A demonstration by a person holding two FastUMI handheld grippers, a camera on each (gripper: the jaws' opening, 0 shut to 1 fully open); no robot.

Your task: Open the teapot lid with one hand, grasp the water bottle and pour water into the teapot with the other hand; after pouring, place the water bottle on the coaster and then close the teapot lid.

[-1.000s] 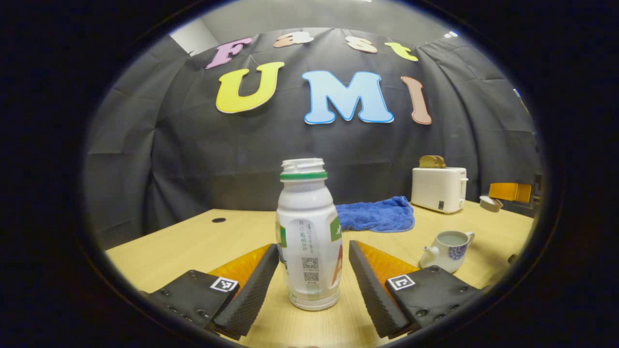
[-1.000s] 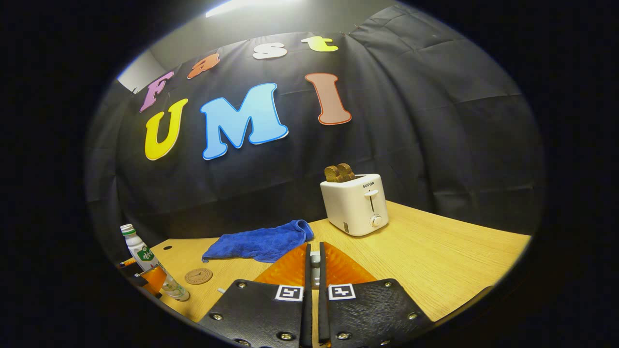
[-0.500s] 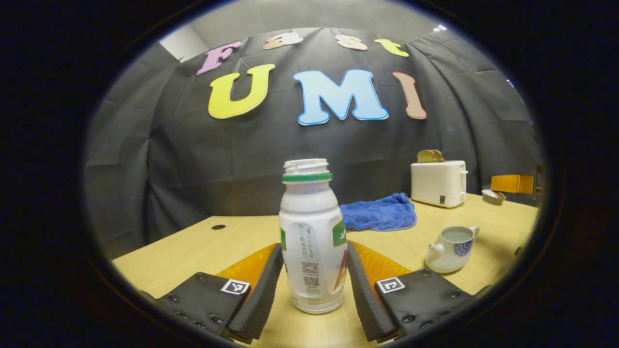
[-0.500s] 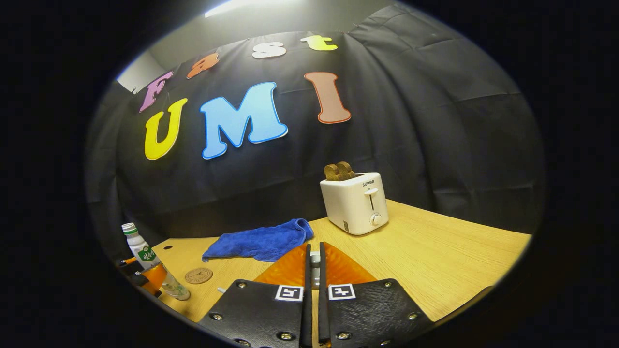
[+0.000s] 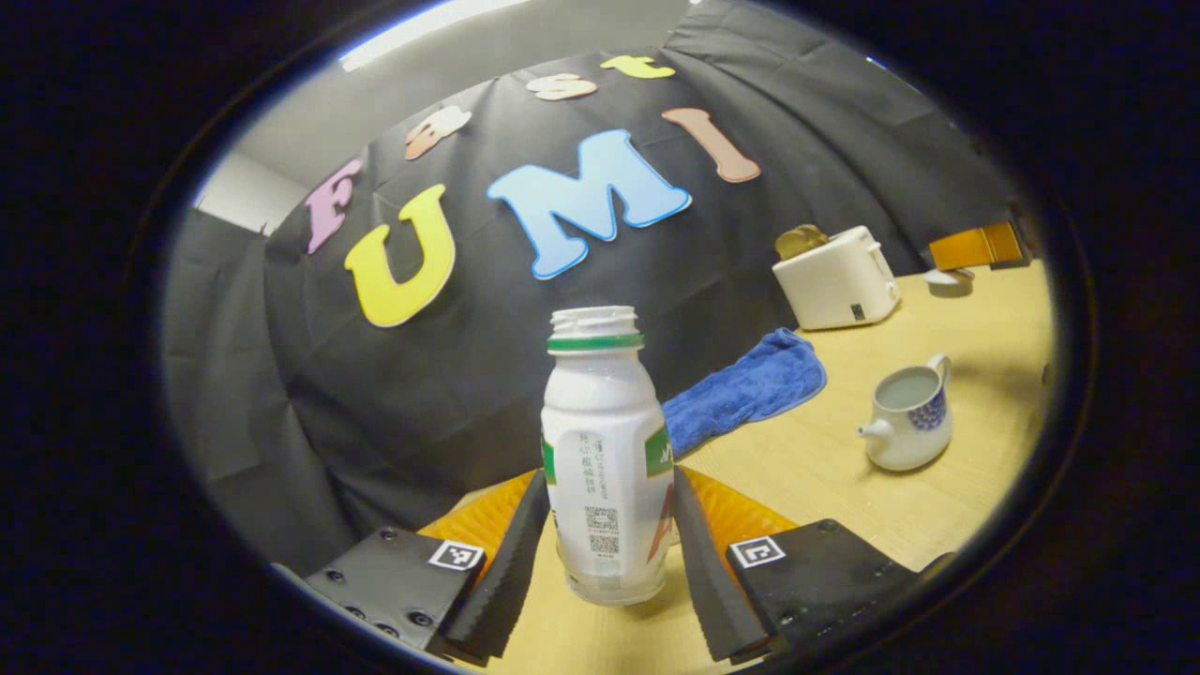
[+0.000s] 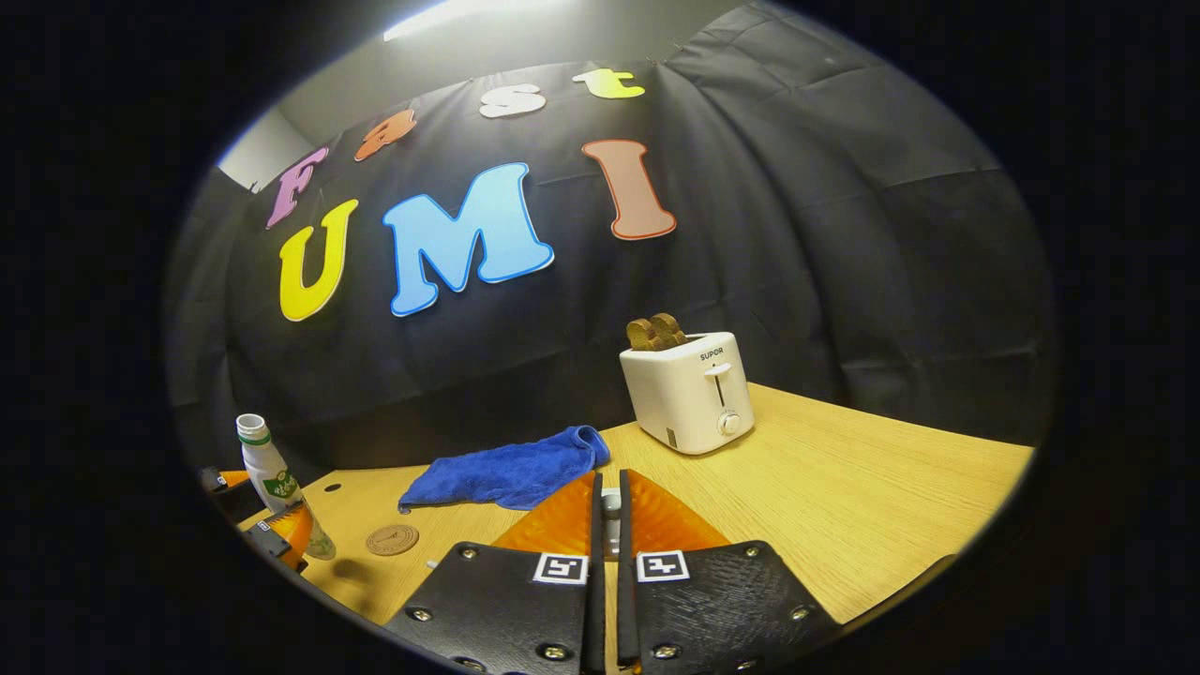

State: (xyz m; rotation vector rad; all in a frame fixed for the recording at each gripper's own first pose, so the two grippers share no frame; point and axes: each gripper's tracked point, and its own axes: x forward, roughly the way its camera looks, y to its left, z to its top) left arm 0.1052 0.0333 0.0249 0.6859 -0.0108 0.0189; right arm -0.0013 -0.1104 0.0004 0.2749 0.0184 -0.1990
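Booth backdrop: black cloth wall (image 6: 844,234), creased, wrapping behind a light wood-grain surface (image 6: 862,506). Grey ceiling (image 6: 525,37) above with a bright strip light (image 6: 441,14). Pale wall patch (image 5: 234,192) at the cloth's upper left edge.

Colours and patterns — bench items

Water bottle (image 5: 605,469): white, green neck ring, green-and-white label. Teapot (image 5: 907,414): white, blue pattern. Towel (image 5: 745,390): blue. Toaster (image 6: 691,392): white. Coaster (image 6: 392,540): brown. Table (image 6: 844,506) — light wood grain.

bare table (image 5: 825,469) before teapot (image 5: 907,419), towel (image 5: 745,389) behind (toaster (image 5: 834,278) beyond)
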